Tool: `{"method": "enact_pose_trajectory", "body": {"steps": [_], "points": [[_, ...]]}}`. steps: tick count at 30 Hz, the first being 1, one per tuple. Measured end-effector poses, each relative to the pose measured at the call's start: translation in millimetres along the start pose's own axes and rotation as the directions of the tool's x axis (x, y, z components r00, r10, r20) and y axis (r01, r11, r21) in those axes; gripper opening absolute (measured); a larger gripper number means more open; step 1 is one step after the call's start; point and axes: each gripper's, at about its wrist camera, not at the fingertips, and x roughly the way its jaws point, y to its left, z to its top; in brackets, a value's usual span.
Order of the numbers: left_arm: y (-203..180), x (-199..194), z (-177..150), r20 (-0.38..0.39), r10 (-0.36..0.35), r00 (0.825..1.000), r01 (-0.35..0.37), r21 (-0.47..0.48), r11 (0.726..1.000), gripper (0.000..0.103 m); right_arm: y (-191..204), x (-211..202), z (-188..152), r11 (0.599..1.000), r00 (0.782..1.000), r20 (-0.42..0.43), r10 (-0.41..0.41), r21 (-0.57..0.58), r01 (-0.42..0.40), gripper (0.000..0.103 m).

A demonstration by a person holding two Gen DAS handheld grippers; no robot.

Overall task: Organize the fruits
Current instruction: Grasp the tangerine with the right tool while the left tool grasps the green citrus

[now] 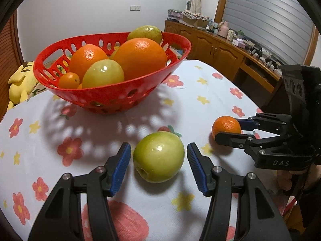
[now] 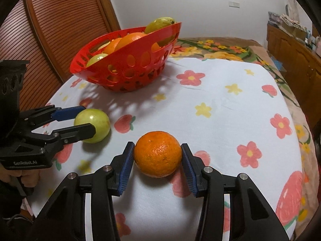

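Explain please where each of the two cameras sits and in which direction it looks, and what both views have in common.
Left wrist view: sits on the left gripper, looks down along its open fingers at the green apple between them; the right gripper and a hand show at the right edge.
Right wrist view: sits on the right gripper, looks down at the orange clamped in its pads; the left gripper and a hand show at left.
Shared: both fruits, red basket, floral tablecloth.

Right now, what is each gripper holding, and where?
Right gripper clamps the tangerine across its sides. Left gripper straddles the green apple, pads not touching.
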Motion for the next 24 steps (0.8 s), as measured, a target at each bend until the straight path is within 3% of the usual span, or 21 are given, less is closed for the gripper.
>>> {"method": "enact_pose_trajectory", "body": {"steps": [20,24], "points": [[2,13,-3,-0.029,-0.014,0.999,0.014,-0.003,1.000,0.058,-4,2,-3,1.000,1.000,0.010,0.006,0.009,-0.006,0.047],[3,12,-4,-0.027,-0.010,1.000,0.010,-0.003,1.000,0.054,-3,2,-3,1.000,1.000,0.010,0.006,0.011,-0.006,0.047]]}}
